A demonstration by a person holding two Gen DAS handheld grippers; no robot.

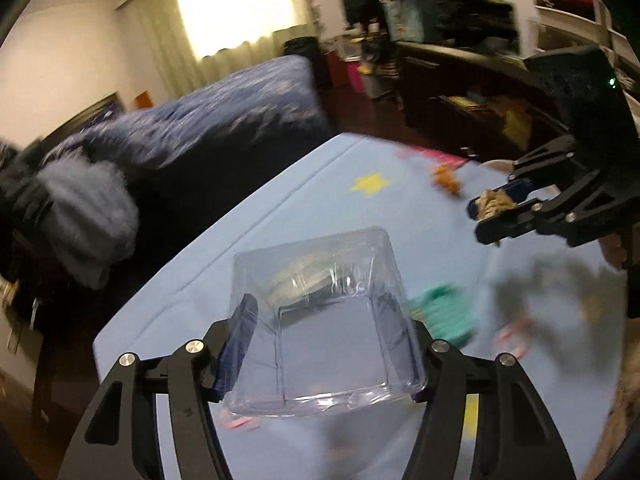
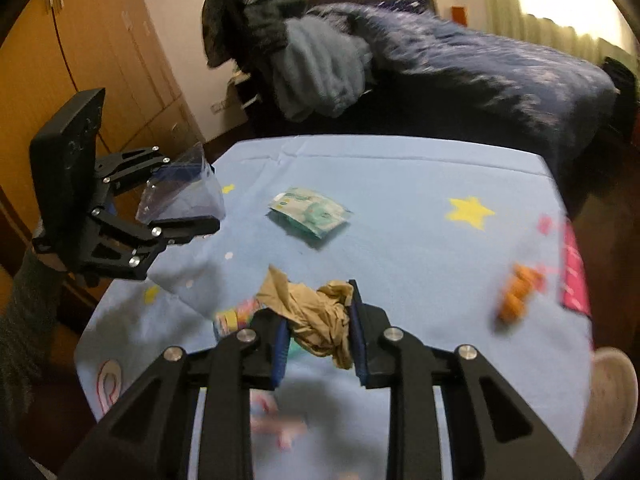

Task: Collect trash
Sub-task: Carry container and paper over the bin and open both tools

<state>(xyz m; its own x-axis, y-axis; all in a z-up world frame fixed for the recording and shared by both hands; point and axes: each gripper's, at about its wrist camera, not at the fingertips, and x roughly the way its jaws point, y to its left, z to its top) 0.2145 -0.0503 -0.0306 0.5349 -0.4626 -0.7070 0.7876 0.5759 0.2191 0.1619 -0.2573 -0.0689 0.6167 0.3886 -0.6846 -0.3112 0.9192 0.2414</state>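
Observation:
My left gripper [image 1: 332,316] is shut on a clear plastic container [image 1: 324,320] and holds it above the light blue table cover [image 1: 320,184]. It also shows in the right wrist view [image 2: 202,200] with the container [image 2: 180,192]. My right gripper [image 2: 318,328] is shut on a crumpled brown paper wad [image 2: 316,316] above the table; it shows in the left wrist view [image 1: 490,210] with the wad [image 1: 494,202]. A green packet [image 2: 310,212] and an orange scrap [image 2: 518,292] lie on the cover [image 2: 400,176].
A bed with a dark blue blanket [image 2: 460,52] and grey clothes [image 2: 320,68] stands beyond the table. Wooden wardrobes [image 2: 100,60] are on the left. A pink item [image 2: 576,276] lies at the table's right edge. A cluttered dark desk [image 1: 460,80] stands behind.

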